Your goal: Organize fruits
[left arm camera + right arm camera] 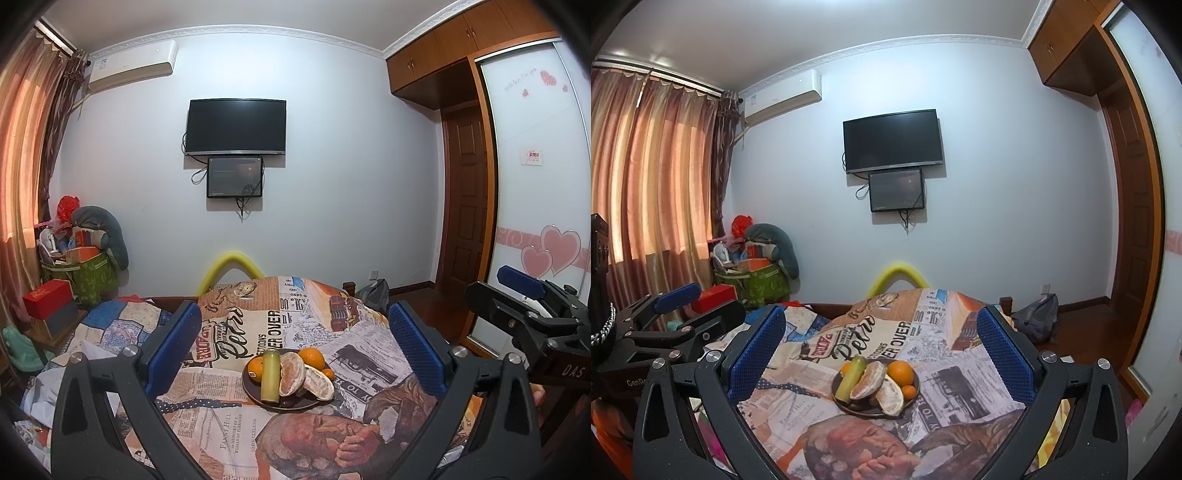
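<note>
Blue pads of my left gripper (pixel 295 354) fill the near frame, spread wide w/ nothing between them; right gripper (pixel 881 354) is likewise wide and empty, and each tool shows at the edge of the other's view. Both hover well short of the dark plate (pixel 255 395), which sits on a newspaper-print bedspread (pixel 229 417) over the bed, roughly centred ahead of both cams. On the plate: a green cylinder (pixel 270 376) (cane-like, can't tell exactly what) leaning across the left side, two peeled citrus wedges (pixel 304 376) propped against each other in the middle, a big orange (pixel 312 358) at the back right, a small one (pixel 328 373) just beside it, and another orange (pixel 255 367) half hidden behind the cylinder. My read on handling: wedges are soft, prob. sticky, will crush or split, so I'd pinch them lightly across the thick pith back. Oranges are firm but round and will roll out of flat pads; take them across the widest part. Cylinder looks stiff, smooth, maybe slippery; grip mid-length, square on. Soft bedding means the plate could tilt if I press down.
</note>
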The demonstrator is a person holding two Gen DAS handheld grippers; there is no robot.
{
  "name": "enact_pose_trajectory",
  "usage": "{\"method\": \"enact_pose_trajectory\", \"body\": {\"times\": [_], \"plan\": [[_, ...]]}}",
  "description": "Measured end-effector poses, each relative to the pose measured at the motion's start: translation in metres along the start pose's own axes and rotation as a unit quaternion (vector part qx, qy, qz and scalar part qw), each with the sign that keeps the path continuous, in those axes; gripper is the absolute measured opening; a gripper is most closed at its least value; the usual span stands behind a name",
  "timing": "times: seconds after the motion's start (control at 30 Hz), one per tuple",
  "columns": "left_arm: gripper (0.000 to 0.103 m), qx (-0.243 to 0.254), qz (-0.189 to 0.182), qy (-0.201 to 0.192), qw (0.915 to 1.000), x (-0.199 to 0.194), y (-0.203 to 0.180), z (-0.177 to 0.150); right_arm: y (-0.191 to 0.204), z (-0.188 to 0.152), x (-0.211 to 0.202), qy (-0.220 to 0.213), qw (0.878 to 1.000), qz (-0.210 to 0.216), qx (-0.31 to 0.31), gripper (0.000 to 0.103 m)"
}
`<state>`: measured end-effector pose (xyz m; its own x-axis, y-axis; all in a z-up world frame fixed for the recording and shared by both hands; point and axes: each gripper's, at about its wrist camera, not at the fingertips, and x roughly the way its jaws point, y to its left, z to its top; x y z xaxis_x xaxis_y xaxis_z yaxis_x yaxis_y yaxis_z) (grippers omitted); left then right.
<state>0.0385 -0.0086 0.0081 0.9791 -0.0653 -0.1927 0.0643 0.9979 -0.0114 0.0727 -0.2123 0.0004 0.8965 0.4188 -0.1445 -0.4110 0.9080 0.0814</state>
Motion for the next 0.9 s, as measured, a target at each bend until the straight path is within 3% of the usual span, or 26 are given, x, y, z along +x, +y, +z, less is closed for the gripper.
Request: {"method": "enact_pose_trajectory", "body": {"times": [0.9], "plan": [[0.103, -0.004, -0.008, 0.000, 1.0000, 0.0017, 0.0010, 0.0013, -0.0003, -0.0003, 0.0008, 0.003, 1.000, -0.001, -0.003, 0.103]]}}
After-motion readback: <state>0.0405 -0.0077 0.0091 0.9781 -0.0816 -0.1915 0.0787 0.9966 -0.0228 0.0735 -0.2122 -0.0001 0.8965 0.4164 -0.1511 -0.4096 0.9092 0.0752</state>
